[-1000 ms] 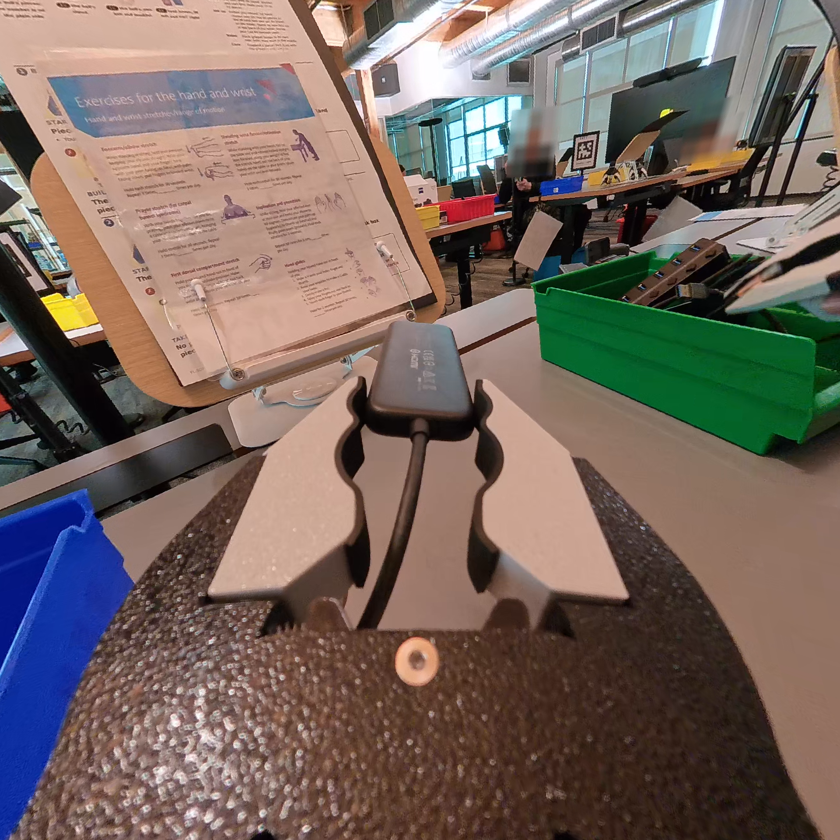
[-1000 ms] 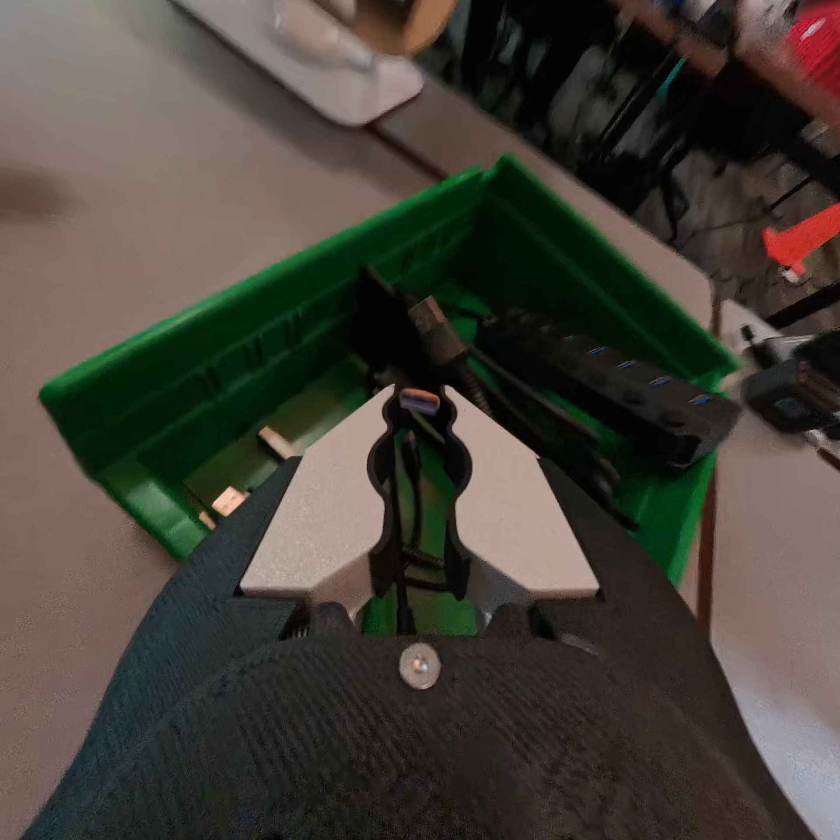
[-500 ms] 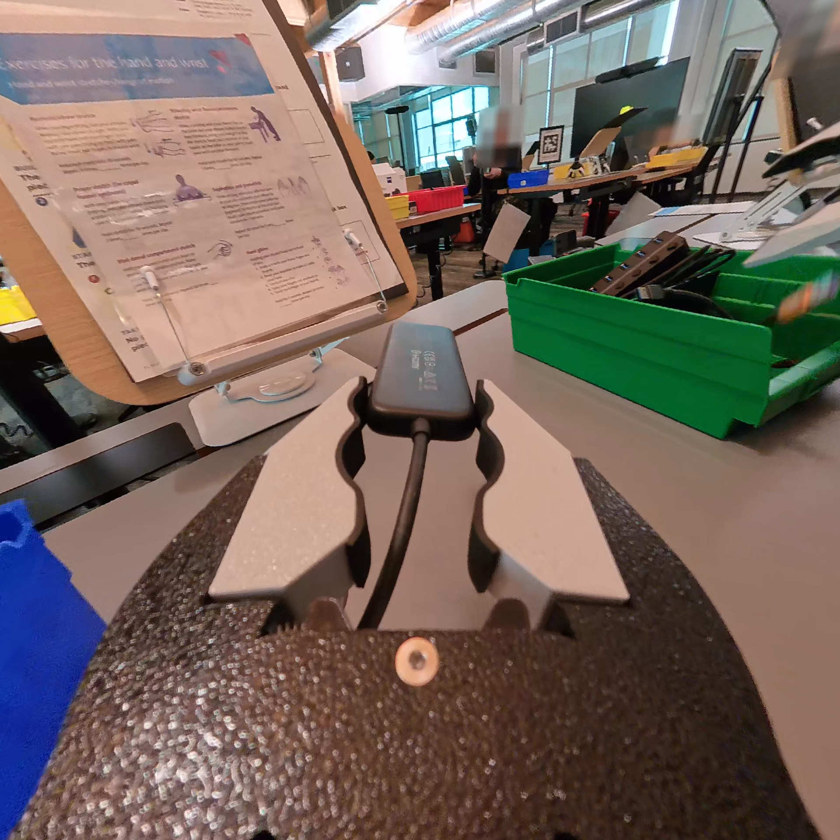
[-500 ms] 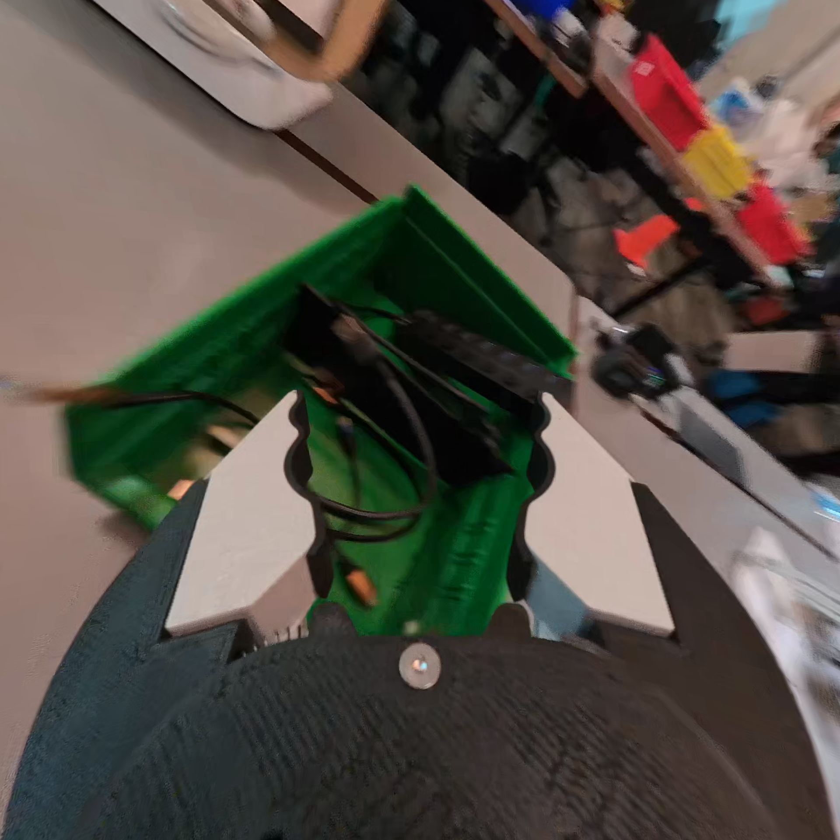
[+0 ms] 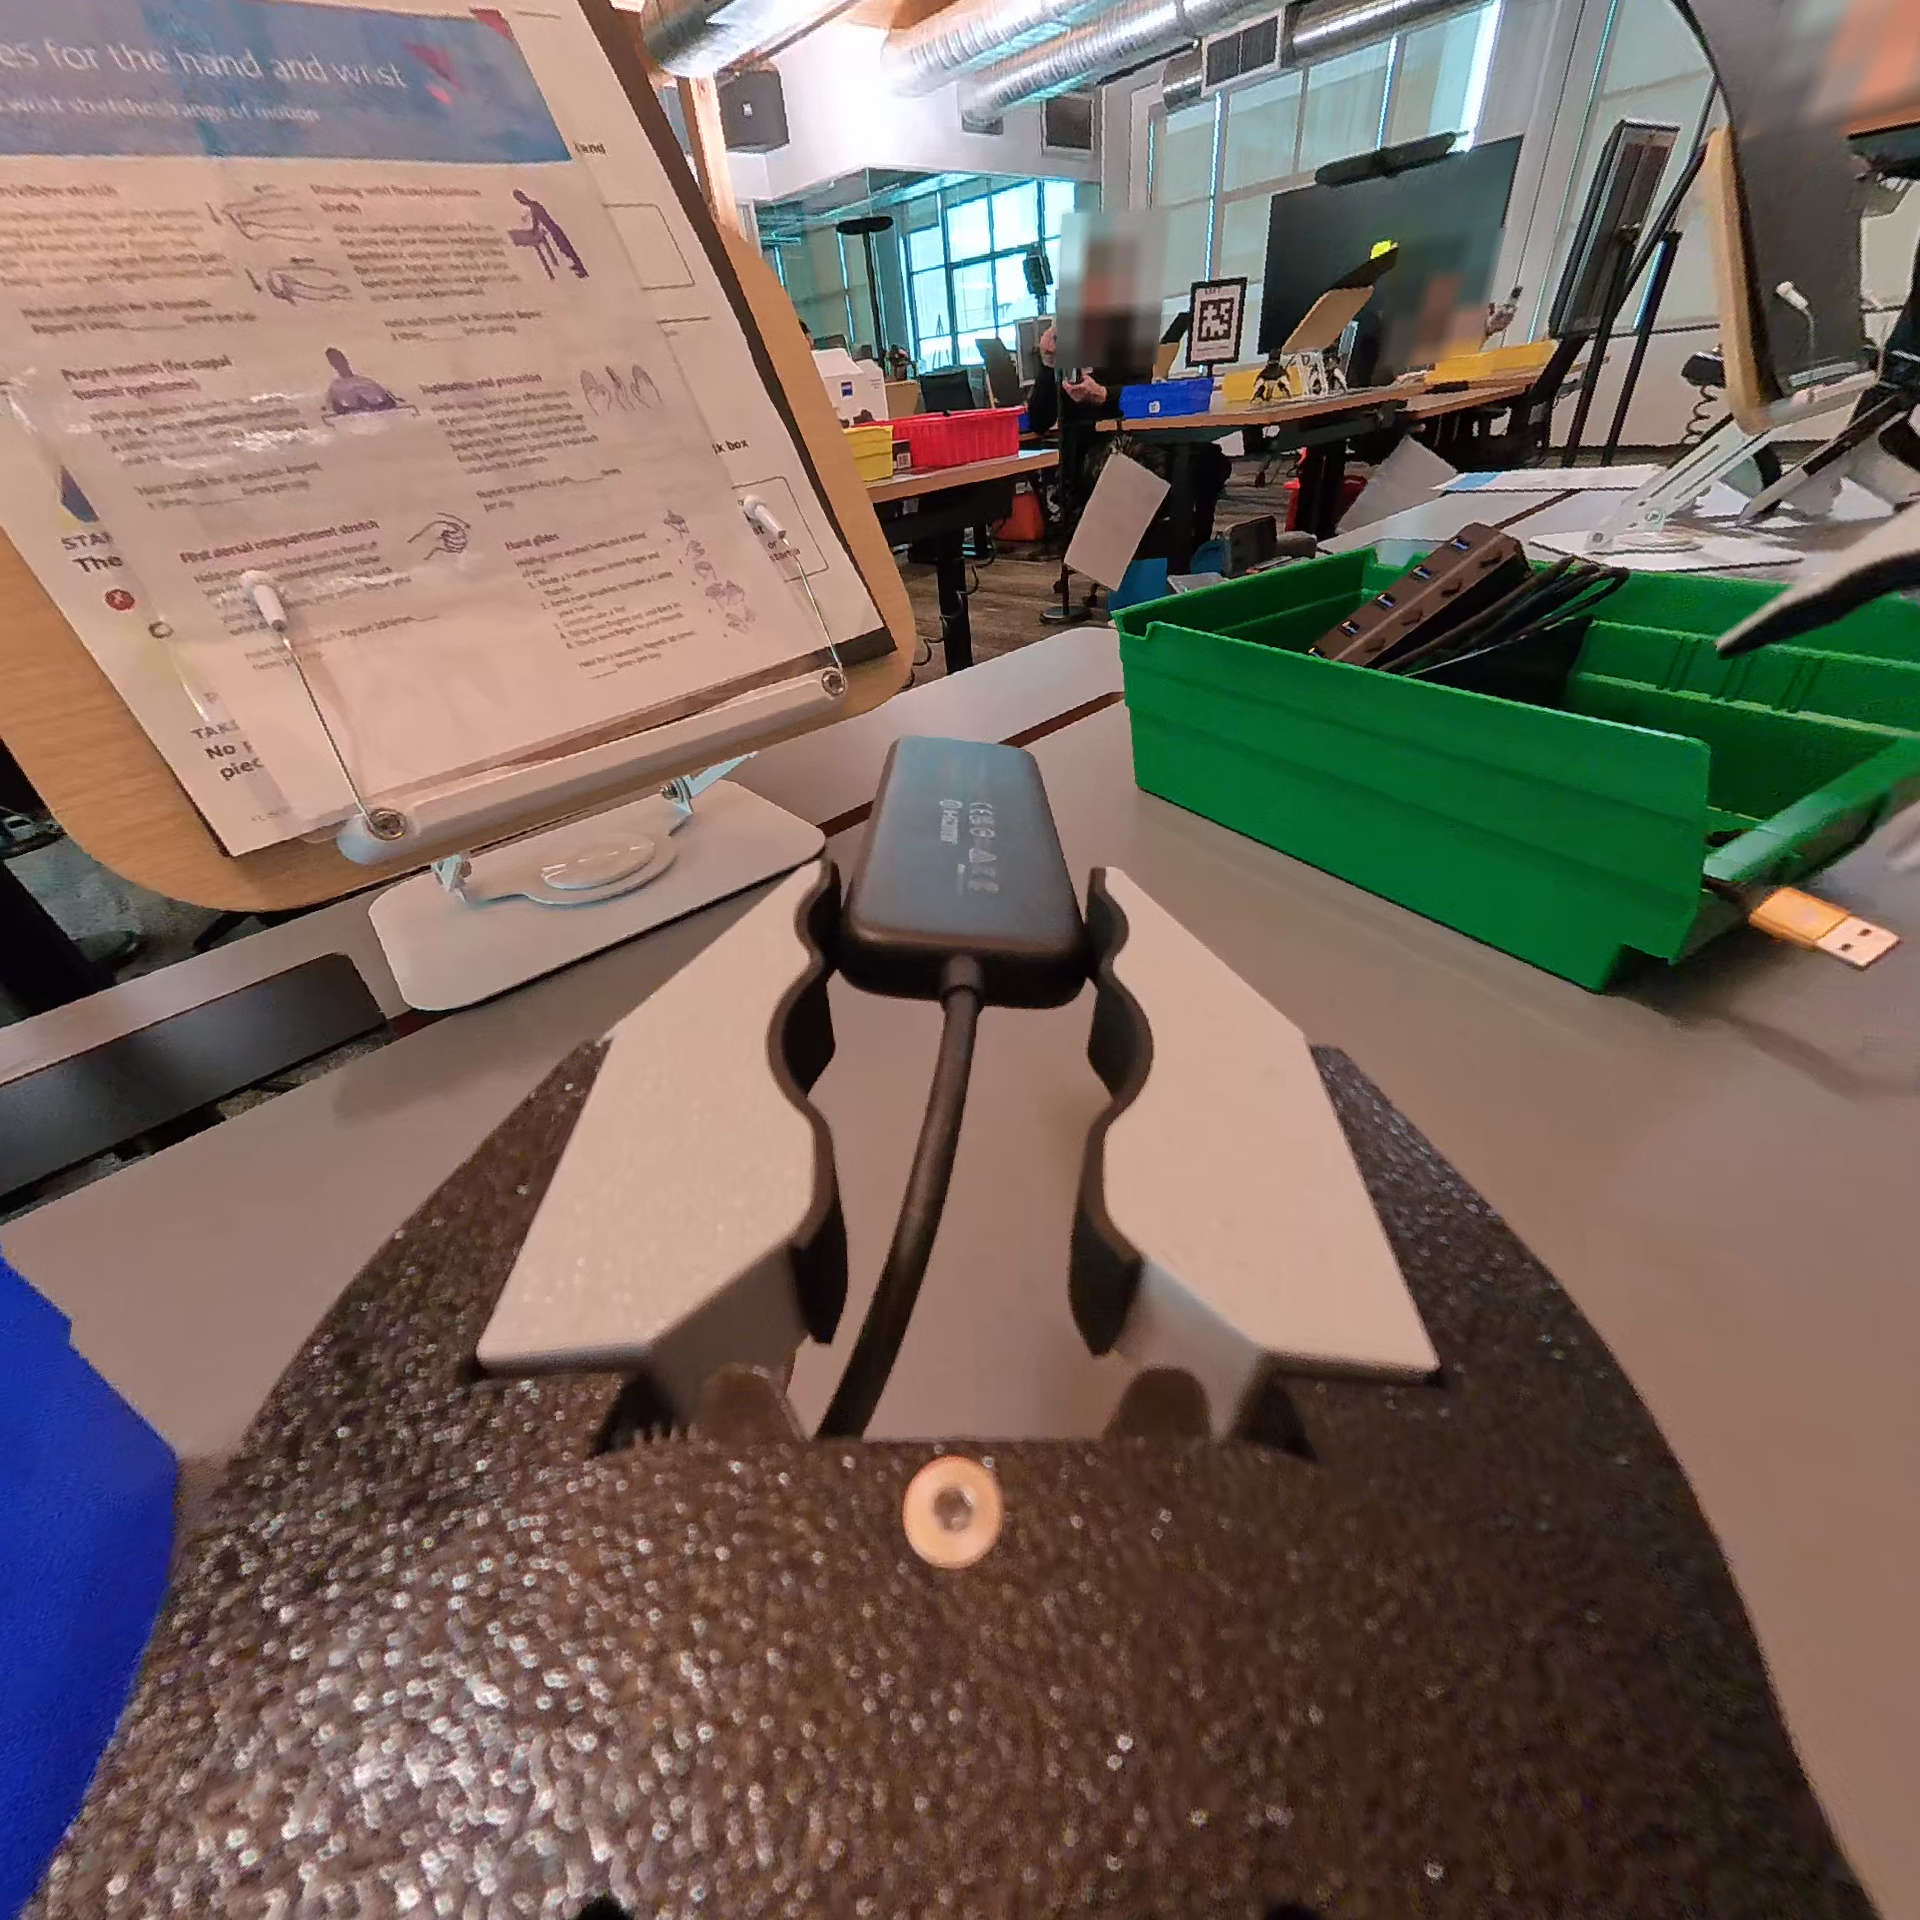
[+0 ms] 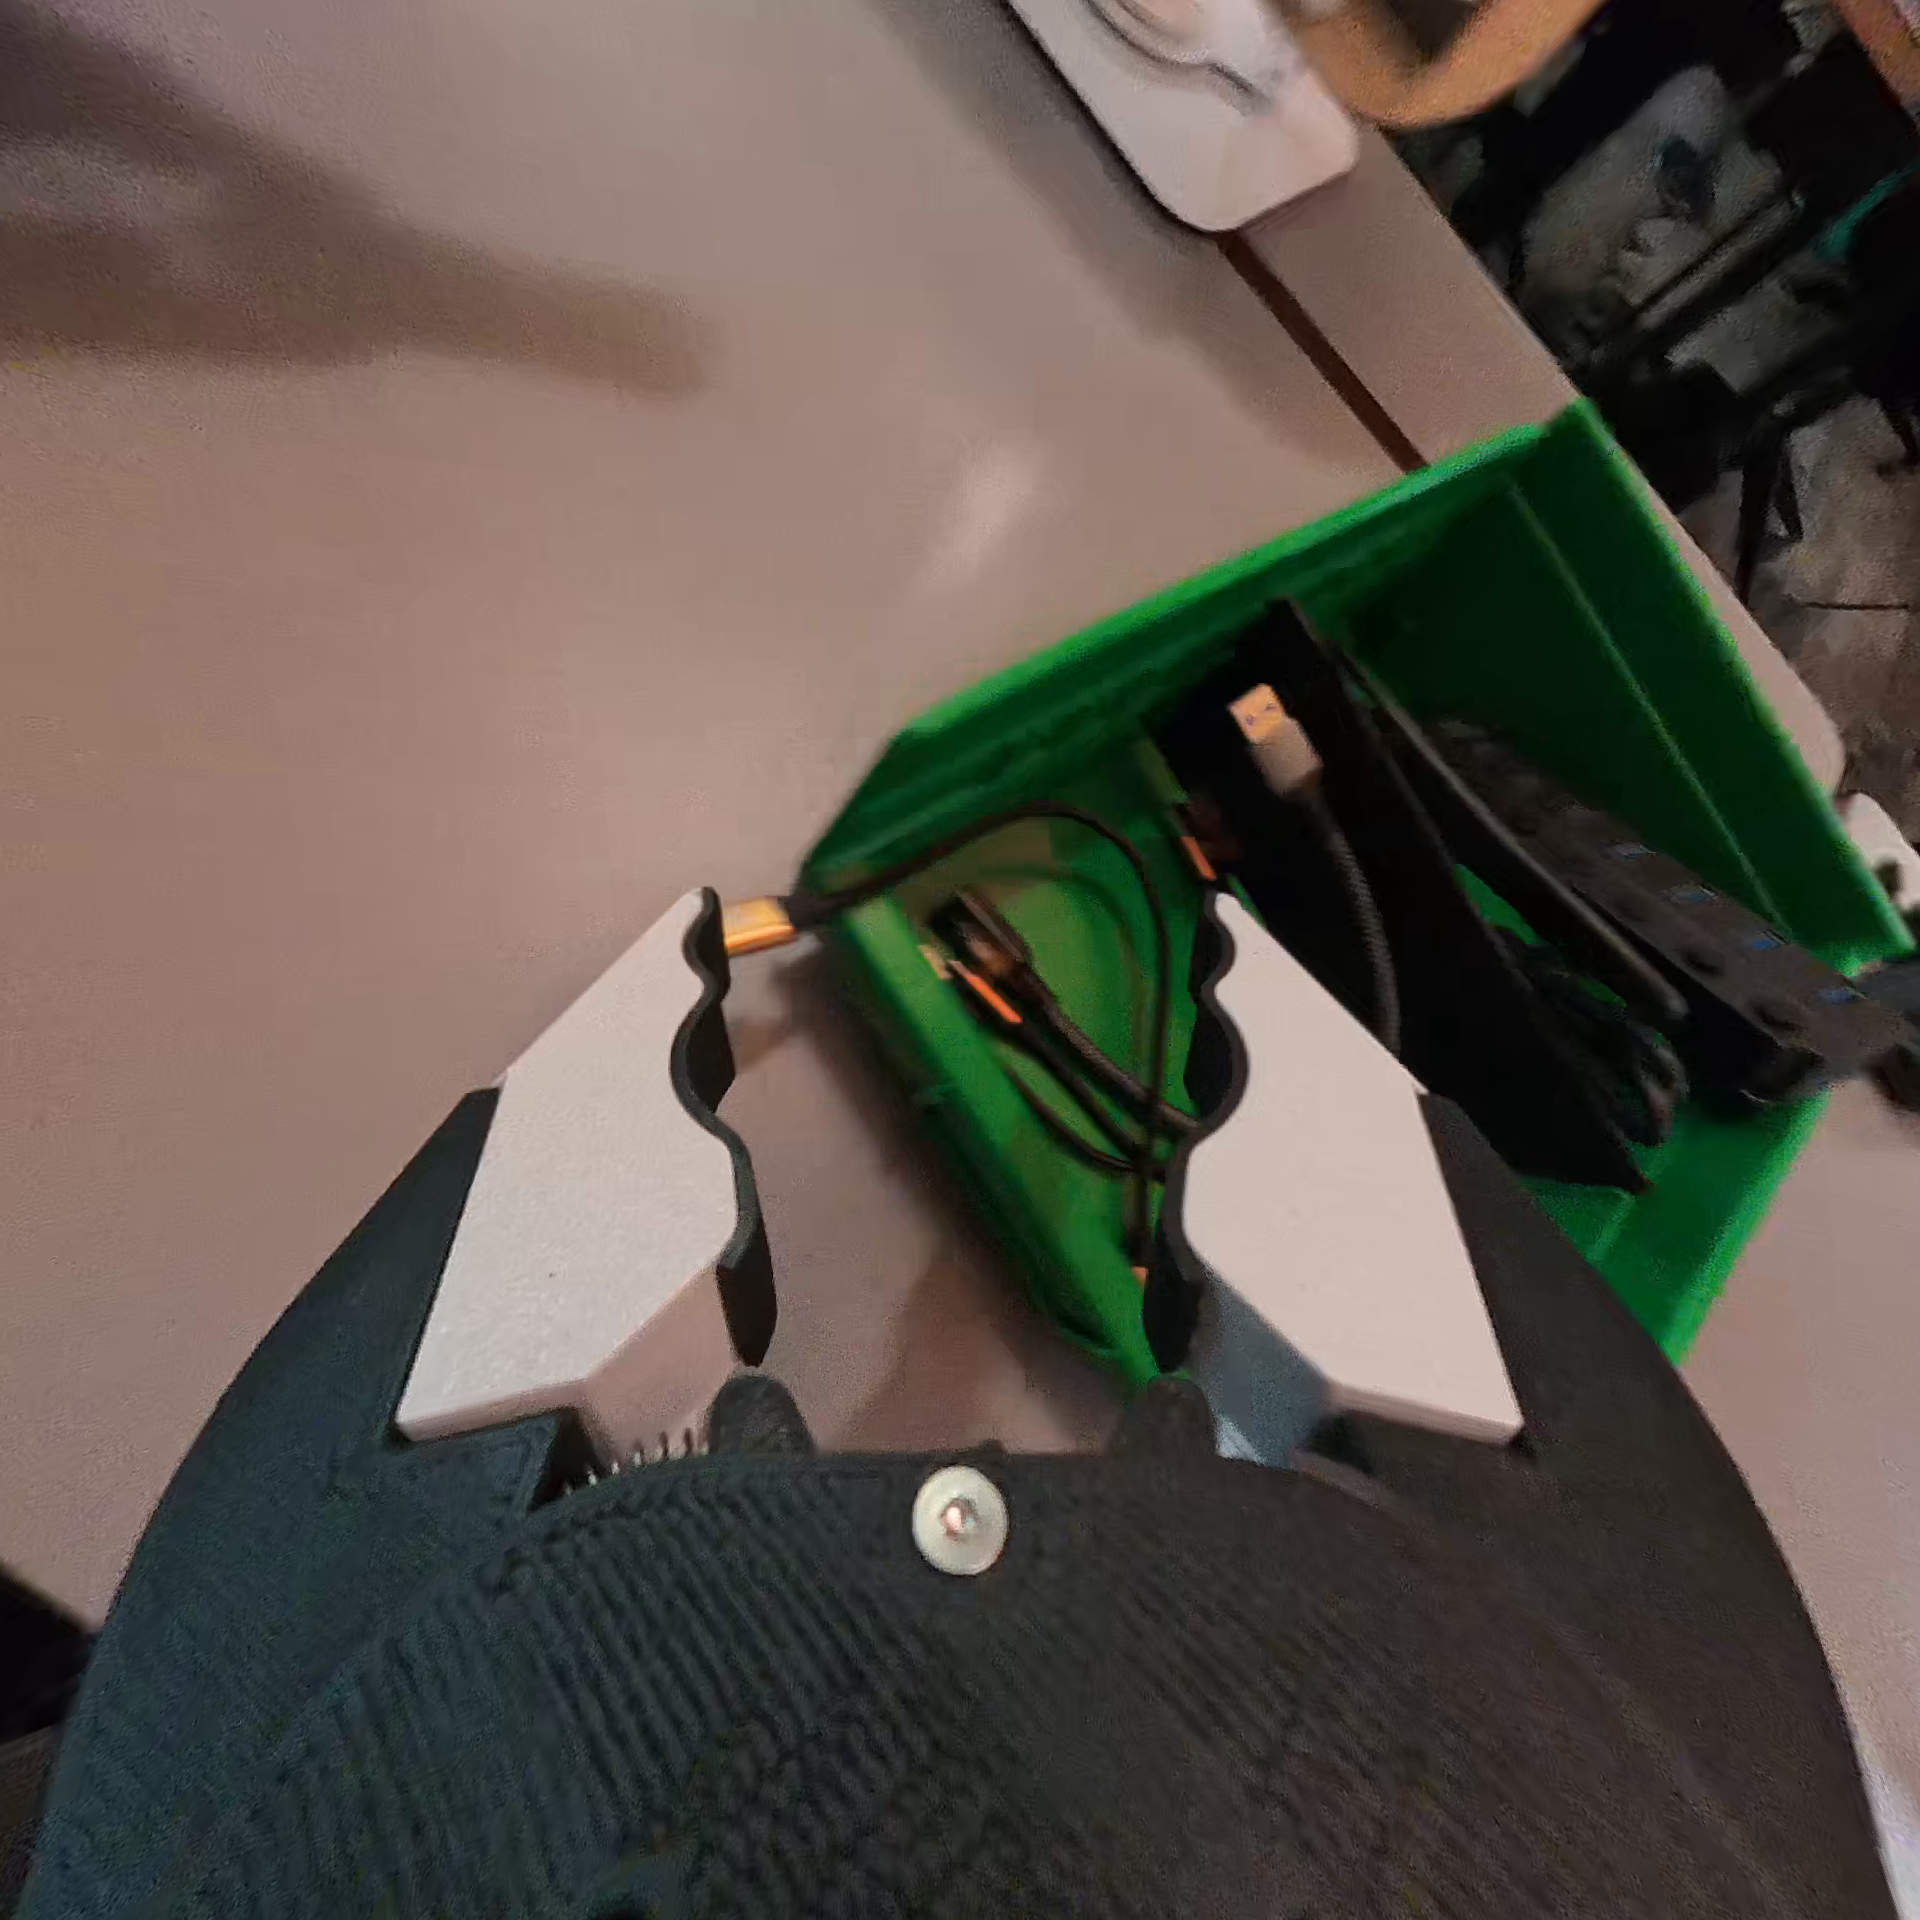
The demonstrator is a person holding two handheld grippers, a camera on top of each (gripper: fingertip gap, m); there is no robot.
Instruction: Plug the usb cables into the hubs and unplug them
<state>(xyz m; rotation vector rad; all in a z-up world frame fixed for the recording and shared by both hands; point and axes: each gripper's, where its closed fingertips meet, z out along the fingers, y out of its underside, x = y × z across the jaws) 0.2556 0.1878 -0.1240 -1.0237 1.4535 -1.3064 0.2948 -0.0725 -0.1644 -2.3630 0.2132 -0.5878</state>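
Since a second ago my right gripper (image 6: pixel 961 997) has let go of the small plug it was pinching inside the green bin (image 6: pixel 1049 727) and pulled back; its fingers now stand wide apart with nothing between them, over the bin's near corner. An orange-tipped cable plug (image 6: pixel 764 925) now hangs out over the bin's front edge, just beside my left fingertip (image 6: pixel 707 935), its black cord trailing back into the bin. My left gripper (image 5: pixel 961 925) has stayed as it was, clamped narrow on the slim black hub (image 5: pixel 961 852).

That hub sticks forward past my left fingertips, lying flat and level above the grey table (image 5: pixel 1455 1143), and its short black cord (image 5: pixel 925 1174) runs back between the fingers toward the gripper body. In the left wrist view the same orange plug (image 5: pixel 1813 930) pokes out at the green bin's (image 5: pixel 1403 810) lower right end, near the table top.

Inside the bin I see loops of black cord, a grey braided cable with a silver plug (image 6: pixel 1273 732), and a long black hub with a row of blue ports (image 5: pixel 1423 603) leaning against the far wall. Ahead on the left stands a document stand (image 5: pixel 582 883) holding a printed sheet, and a blue bin (image 5: pixel 73 1538) sits at my left edge.
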